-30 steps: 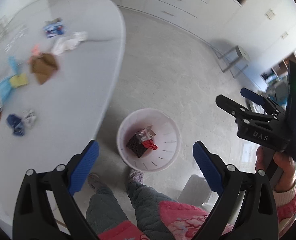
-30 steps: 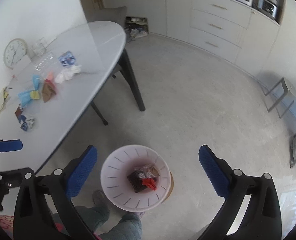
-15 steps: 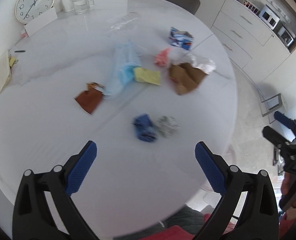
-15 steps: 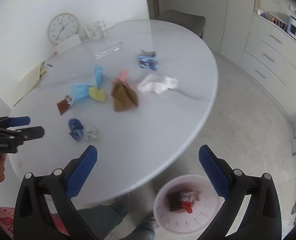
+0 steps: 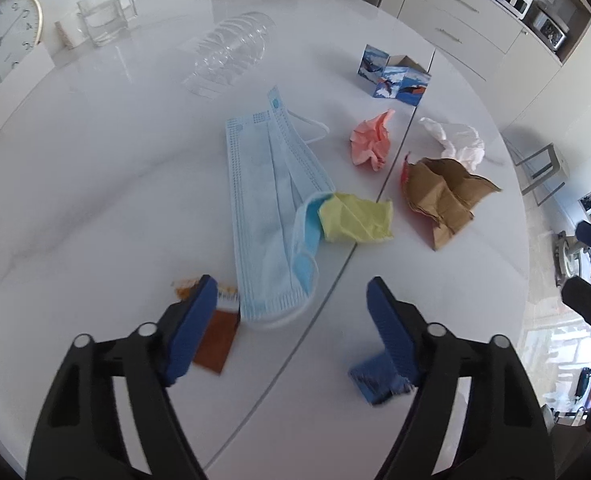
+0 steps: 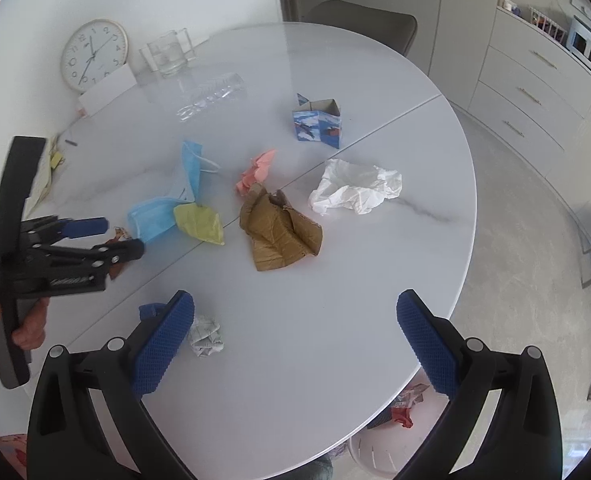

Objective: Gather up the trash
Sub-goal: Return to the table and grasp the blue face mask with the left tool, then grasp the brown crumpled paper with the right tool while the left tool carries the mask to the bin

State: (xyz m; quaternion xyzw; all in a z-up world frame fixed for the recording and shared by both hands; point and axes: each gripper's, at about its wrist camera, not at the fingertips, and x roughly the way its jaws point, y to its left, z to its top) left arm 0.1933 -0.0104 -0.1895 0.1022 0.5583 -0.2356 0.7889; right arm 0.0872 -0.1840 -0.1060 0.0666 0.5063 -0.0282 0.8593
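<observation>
Most trash still waits ahead of us on the table (image 6: 375,300): the face mask (image 5: 267,216) just past our left gripper (image 5: 291,304), whose jaws have just been closing on nothing, then yellow paper (image 5: 355,218) and brown bag (image 6: 279,232). Our right gripper (image 6: 295,332) gapes empty; below it, the bin (image 6: 375,456) holds some scraps.

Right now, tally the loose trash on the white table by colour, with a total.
Blue: 3, light blue face mask, dark blue crumpled wrapper, blue printed cardboard box
Brown: 2, crumpled brown paper bag, flat reddish-brown wrapper
Yellow: 1, crumpled yellow paper
Pink: 1, crumpled pink paper
White: 1, crumpled white tissue
Grey: 1, grey paper ball
Total: 9
</observation>
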